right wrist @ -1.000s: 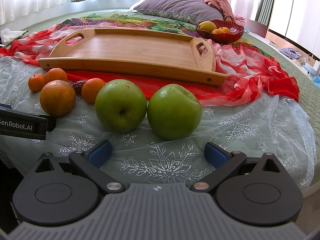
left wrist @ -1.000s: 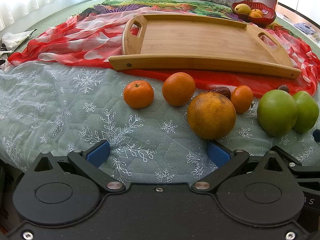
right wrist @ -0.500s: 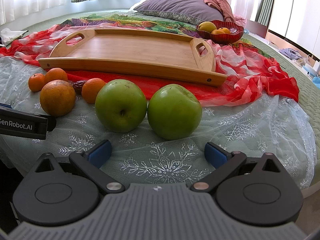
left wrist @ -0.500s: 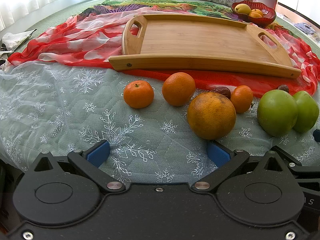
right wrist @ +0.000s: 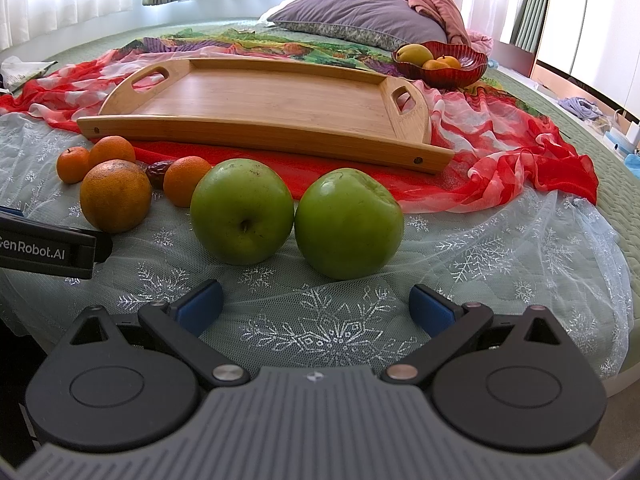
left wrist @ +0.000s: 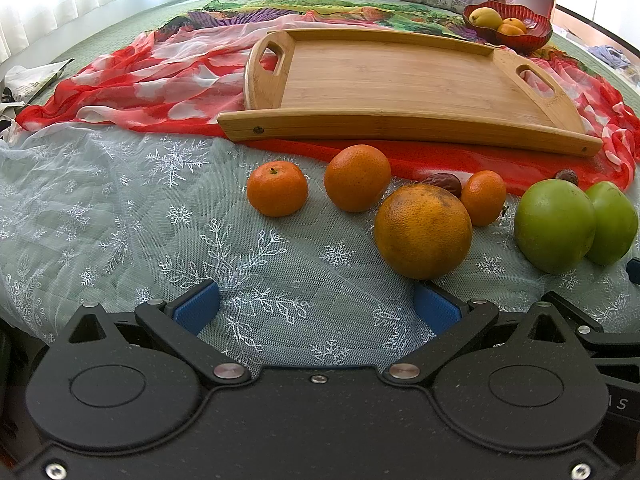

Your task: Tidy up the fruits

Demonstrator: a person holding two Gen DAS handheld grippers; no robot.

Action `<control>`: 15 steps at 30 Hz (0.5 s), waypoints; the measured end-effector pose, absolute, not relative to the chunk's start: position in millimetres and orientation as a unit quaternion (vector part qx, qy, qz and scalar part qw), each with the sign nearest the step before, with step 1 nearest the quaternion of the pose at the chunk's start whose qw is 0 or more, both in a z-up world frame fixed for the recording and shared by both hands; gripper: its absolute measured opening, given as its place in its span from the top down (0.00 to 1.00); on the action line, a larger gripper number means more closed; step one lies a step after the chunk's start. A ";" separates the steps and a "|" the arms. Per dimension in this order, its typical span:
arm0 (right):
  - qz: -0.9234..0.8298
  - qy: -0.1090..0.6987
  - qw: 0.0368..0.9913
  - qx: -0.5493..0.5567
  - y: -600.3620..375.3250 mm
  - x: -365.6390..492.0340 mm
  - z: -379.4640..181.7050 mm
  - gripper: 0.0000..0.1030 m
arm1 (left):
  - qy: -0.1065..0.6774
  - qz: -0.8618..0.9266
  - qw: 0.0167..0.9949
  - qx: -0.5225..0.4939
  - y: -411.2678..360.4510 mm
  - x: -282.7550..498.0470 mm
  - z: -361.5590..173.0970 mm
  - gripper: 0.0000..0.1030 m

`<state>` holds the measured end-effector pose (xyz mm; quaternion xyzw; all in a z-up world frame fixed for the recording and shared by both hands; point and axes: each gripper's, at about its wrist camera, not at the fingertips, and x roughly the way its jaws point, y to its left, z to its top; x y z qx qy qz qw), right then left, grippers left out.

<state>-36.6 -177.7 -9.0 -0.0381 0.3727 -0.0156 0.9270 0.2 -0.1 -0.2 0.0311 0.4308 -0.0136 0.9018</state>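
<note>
A row of fruit lies on the lace-covered bed before an empty bamboo tray (left wrist: 400, 80) (right wrist: 272, 108). In the left wrist view: a small mandarin (left wrist: 277, 188), an orange (left wrist: 357, 178), a large orange (left wrist: 423, 231), another mandarin (left wrist: 483, 198), a dark date (left wrist: 444, 182), two green apples (left wrist: 554, 226). My left gripper (left wrist: 316, 308) is open and empty, just short of the large orange. My right gripper (right wrist: 316, 306) is open and empty, just short of the two apples (right wrist: 242, 211) (right wrist: 349, 224). The left gripper's side (right wrist: 48, 246) shows in the right wrist view.
A red patterned scarf (left wrist: 160, 76) lies under the tray. A red bowl (right wrist: 440, 64) with yellow and orange fruit stands behind the tray's right end. A grey pillow (right wrist: 360, 20) lies at the back. The bed edge drops off at the right (right wrist: 616, 320).
</note>
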 end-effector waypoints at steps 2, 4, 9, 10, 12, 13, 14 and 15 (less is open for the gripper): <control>-0.016 0.373 0.927 -0.038 -177.6 -36.7 -9.0 0.00 | 0.431 -0.014 0.902 0.031 -0.1 0.2 -0.1 0.00; -0.016 0.373 0.927 -0.038 -177.6 -36.7 -9.0 0.00 | 0.431 -0.014 0.902 0.031 -0.1 0.2 -0.1 0.00; -0.016 0.372 0.927 -0.038 -177.6 -37.0 -9.0 0.00 | 0.431 -0.013 0.902 0.032 -0.2 0.2 -0.2 0.00; -0.015 0.372 0.927 -0.037 -177.3 -37.5 -8.6 0.00 | 0.430 -0.013 0.902 0.032 -0.2 0.1 -0.1 0.00; -0.014 0.372 0.928 -0.036 -177.2 -38.2 -8.0 0.00 | 0.429 -0.013 0.903 0.033 -0.2 -0.3 -0.3 0.00; -0.013 0.371 0.928 -0.034 -177.4 -38.7 -7.8 0.00 | 0.428 -0.012 0.903 0.034 1.0 0.8 -3.6 0.00; -0.011 0.369 0.929 -0.033 -177.8 -39.3 -7.7 0.00 | 0.427 -0.012 0.903 0.035 0.1 2.2 -3.7 0.00; -0.010 0.367 0.929 -0.032 -179.6 -39.3 -7.8 0.00 | 0.427 -0.012 0.904 0.036 0.2 2.6 -4.4 0.00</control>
